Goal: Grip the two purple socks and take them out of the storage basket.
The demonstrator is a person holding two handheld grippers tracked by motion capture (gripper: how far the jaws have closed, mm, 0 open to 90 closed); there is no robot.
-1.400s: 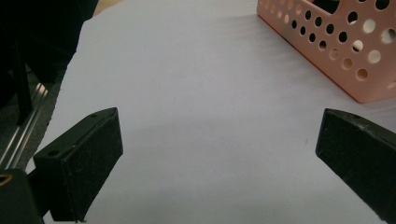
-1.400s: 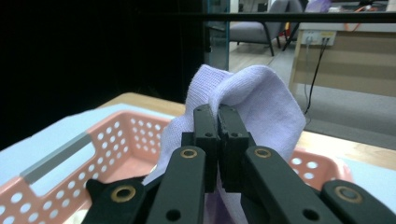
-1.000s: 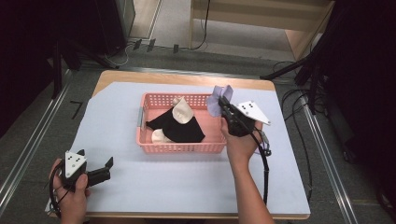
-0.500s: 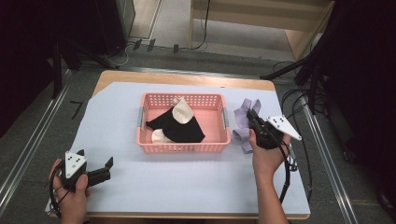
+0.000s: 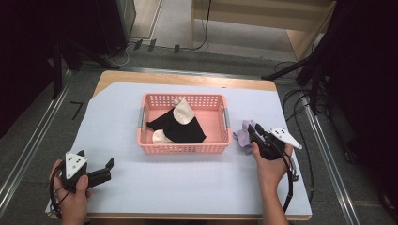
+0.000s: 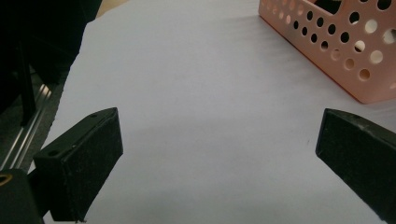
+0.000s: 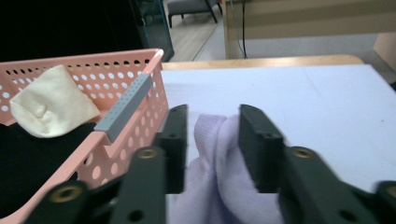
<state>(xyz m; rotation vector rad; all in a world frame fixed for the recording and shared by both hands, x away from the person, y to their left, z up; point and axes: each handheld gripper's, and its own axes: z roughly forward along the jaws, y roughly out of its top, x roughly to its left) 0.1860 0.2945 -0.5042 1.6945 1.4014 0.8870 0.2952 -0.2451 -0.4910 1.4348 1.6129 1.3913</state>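
The right gripper is low on the white sheet just right of the pink basket; its jaws have just been opening, a lilac cloth lying between them. The left gripper rests near the front left corner, jaws wide, holding nothing. The basket holds black and cream cloths. Grey floor surrounds the table.

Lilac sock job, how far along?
Done: the lilac sock is out of the pink basket and on the white sheet to its right. In hand: the right gripper has just been opening, the sock between its jaws. Left: black cloth and cream socks lie in the basket; left gripper is open.
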